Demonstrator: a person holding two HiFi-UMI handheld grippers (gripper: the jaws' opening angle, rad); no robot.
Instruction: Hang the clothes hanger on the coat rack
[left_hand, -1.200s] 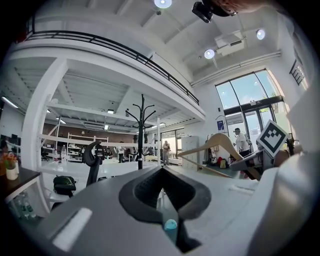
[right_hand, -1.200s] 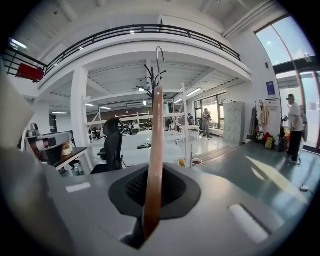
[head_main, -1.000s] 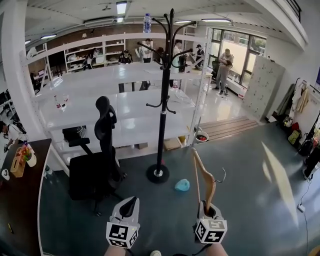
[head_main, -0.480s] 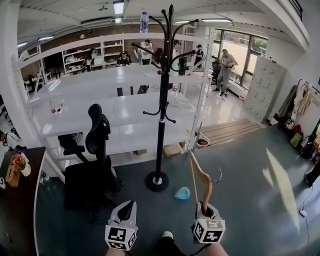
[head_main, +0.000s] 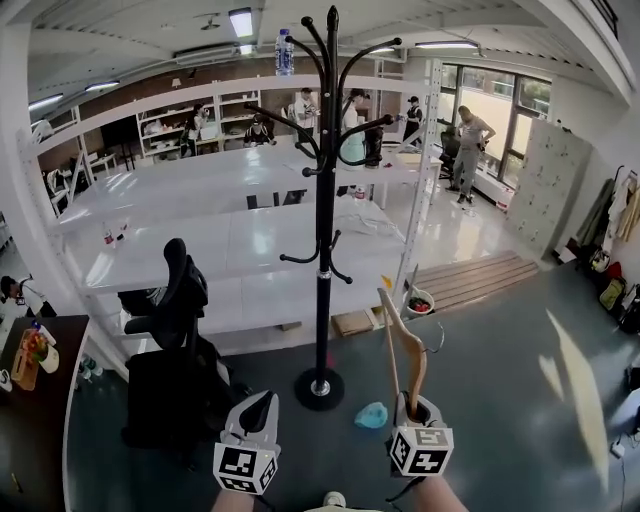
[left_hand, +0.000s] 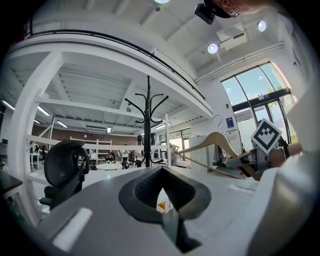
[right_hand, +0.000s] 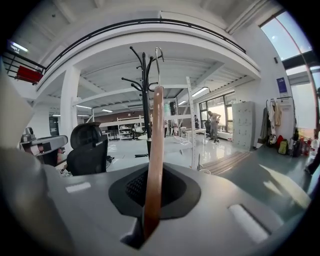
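Observation:
A tall black coat rack stands on a round base straight ahead, its hooks curling out at the top; it also shows in the left gripper view and the right gripper view. My right gripper is shut on a wooden clothes hanger that stands upright from the jaws, its metal hook pointing right. The hanger rises between the jaws in the right gripper view. My left gripper is shut and holds nothing, low and left of the rack's base.
A black office chair stands left of the rack. A light-blue object lies on the grey floor near the base. White shelving runs behind the rack. A dark table is at far left. Several people stand far back.
The view has drawn closer to the coat rack, which now looks taller and nearer. Both grippers keep their places low in the view, the hanger still held upright.

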